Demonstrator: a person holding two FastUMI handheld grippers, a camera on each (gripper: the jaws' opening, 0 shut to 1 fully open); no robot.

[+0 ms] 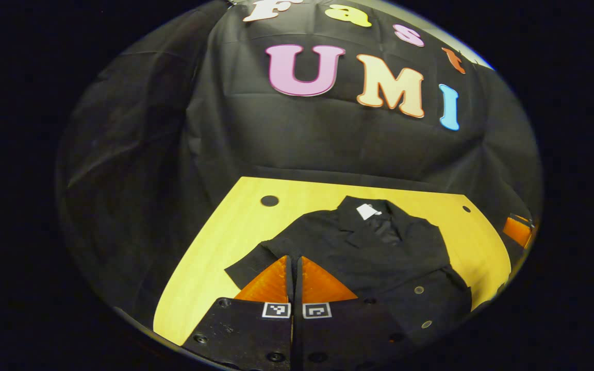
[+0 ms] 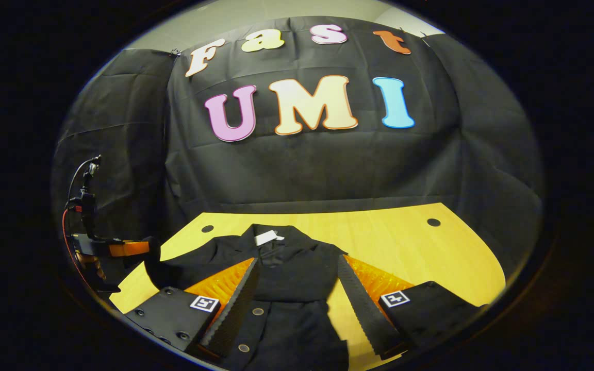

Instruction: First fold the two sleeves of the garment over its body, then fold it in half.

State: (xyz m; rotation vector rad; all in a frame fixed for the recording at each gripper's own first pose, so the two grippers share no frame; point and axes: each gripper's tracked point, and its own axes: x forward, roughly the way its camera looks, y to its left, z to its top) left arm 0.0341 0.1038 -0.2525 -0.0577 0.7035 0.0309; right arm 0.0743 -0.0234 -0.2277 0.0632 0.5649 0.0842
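Because its sleeves need folding first, the black jacket (image 2: 286, 273) lies flat on the yellow table (image 2: 405, 242). Above the jacket, the left gripper (image 1: 294, 281) has its jaws pressed together on nothing. The right gripper (image 2: 297, 304) has its jaws spread wide, ready to grab.

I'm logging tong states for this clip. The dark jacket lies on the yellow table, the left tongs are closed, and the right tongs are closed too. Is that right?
Not quite. The right tongs are open: the right gripper view shows their fingers spread wide above the dark jacket. The rest holds: the jacket lies on the yellow table, and the left tongs are closed.
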